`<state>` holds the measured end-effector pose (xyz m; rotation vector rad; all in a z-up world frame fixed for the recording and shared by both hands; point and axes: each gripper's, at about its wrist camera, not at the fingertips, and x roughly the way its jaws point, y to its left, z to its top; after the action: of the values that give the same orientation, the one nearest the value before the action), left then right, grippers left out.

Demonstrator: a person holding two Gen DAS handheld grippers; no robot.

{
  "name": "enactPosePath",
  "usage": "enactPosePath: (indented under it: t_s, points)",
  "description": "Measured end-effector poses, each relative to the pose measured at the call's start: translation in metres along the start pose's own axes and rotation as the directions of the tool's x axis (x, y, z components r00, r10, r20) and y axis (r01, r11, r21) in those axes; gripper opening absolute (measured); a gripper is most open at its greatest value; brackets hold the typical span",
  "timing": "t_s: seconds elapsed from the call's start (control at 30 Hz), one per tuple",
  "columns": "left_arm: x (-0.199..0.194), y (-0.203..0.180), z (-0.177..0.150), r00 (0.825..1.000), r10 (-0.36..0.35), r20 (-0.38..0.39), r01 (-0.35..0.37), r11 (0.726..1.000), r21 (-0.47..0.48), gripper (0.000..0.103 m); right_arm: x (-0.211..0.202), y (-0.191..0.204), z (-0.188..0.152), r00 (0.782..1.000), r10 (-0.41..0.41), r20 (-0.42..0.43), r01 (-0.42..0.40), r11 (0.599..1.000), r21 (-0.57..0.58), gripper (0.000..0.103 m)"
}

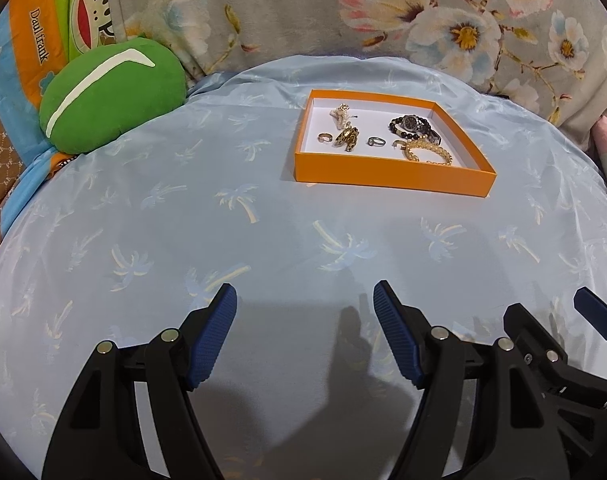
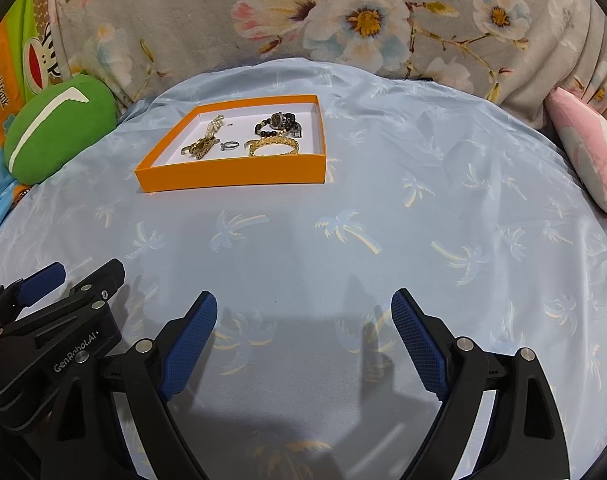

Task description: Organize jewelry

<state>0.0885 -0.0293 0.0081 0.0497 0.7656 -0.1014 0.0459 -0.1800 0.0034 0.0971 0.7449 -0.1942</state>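
Orange tray [image 1: 391,176] sits on blue palm-print sheet [image 1: 223,220], far side, well apart from both tools. Inside: watch w/ dark beads [image 1: 413,125], gold chain bracelet [image 1: 427,151], silver ring [image 1: 374,142], gold ring [image 1: 324,138], gold clip piece [image 1: 346,137], pearl-like piece [image 1: 341,115].

Left gripper [image 1: 305,296]: jaws apart, nothing btwn pads. Right gripper [image 2: 303,300]: same, empty. Both over bare sheet, side by side.

Right view only: pink pillow [image 2: 591,152] at sheet's edge. Left view shows gold ring clear; right view has it part hidden behind clip piece. Green cushion [image 1: 111,96] in both.
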Motion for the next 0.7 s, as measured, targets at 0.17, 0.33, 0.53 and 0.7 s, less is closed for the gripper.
enactPosePath:
  t_s: [0.17,0.33,0.53,0.7]
  points:
    - [0.0006,0.0004,0.0004,1.000,-0.001,-0.003,0.001,1.000,0.001,0.069,0.0005,-0.0005,0.0001,1.000,0.000,0.000,0.000,1.000,0.000,0.087]
    - [0.0002,0.0002,0.0003,1.000,-0.005,-0.007,0.005,1.000,0.000,0.069,0.0006,-0.0014,-0.0005,1.000,-0.001,-0.001,0.001,1.000,-0.001,0.087]
    - [0.0006,0.0004,0.0009,1.000,0.013,-0.004,-0.013,1.000,0.002,0.072,0.0008,-0.0016,-0.0001,1.000,-0.001,-0.003,0.001,1.000,0.001,0.087]
    - [-0.0014,0.0008,0.0006,0.999,0.048,0.005,-0.048,0.999,0.000,0.076,0.0006,-0.0003,0.0007,1.000,-0.001,-0.003,0.001,1.000,0.000,0.087]
